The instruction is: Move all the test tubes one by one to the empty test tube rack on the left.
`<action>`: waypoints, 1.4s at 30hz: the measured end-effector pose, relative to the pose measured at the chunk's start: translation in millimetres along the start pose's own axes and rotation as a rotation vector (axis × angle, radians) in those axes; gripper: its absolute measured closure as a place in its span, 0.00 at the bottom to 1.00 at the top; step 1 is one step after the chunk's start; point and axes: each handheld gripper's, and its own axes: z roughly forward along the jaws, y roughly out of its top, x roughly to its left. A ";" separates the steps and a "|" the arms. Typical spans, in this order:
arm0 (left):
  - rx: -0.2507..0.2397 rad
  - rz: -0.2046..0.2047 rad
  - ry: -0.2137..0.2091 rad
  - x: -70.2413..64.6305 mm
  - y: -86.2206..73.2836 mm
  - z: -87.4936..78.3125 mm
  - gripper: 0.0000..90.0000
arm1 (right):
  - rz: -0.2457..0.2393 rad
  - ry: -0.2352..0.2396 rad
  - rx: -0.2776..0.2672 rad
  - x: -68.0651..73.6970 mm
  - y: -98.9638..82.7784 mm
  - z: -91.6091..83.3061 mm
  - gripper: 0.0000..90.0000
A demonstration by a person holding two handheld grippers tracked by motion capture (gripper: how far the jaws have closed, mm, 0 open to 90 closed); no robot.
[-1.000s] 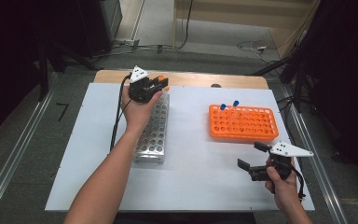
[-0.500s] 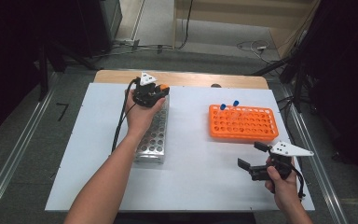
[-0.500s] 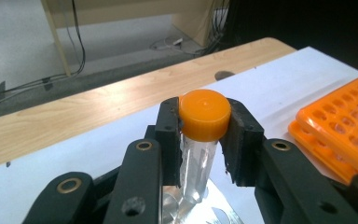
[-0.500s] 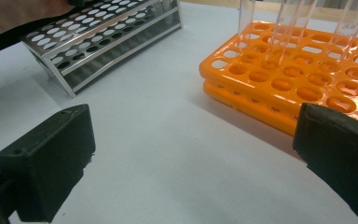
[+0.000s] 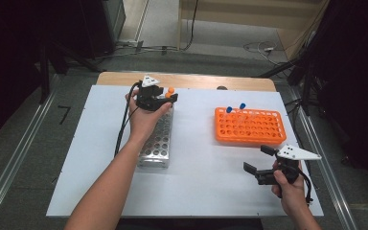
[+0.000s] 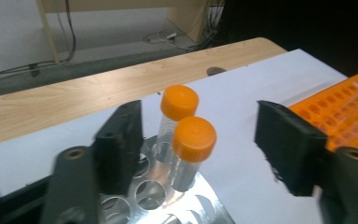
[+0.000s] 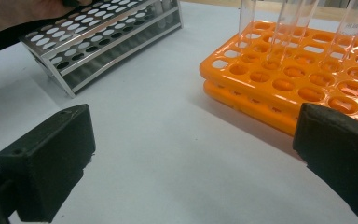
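Since the earlier frames, the left gripper [image 5: 165, 98] had shifted a little over the far end of the steel tube rack [image 5: 157, 142], and its jaws had just been opening. In the left gripper view the jaws stood well apart, with two clear tubes with orange caps between them: the nearer orange-capped tube [image 6: 192, 151] and the farther orange-capped tube [image 6: 176, 117]. Both stood upright in adjacent holes at the rack's far end. The left jaw sat just beside the tubes; whether it touched them could not be told. The right jaw was well clear of them.

The right gripper [image 5: 258, 164] hung over the white table top [image 5: 206, 167] at the near right, jaws wide and holding nothing, unchanged from the earlier frames. The orange tube rack [image 5: 250, 126] lay just beyond it, carrying blue-capped tubes [image 5: 235, 108] at its far edge. The two racks were well apart.
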 end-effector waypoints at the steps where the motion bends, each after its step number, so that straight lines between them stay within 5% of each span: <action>1: -0.001 -0.007 -0.015 -0.4 -0.5 -1.7 0.27 | 0.000 0.000 0.000 0.2 0.0 0.2 0.00; 12: -0.031 -0.004 -0.103 -16.7 -10.6 -32.3 0.01 | -0.001 0.000 0.001 1.5 1.2 1.9 0.00; 42: -0.072 0.063 -0.185 -69.2 -60.5 -101.2 0.00 | 0.017 -0.028 -0.015 -3.1 7.5 4.7 0.00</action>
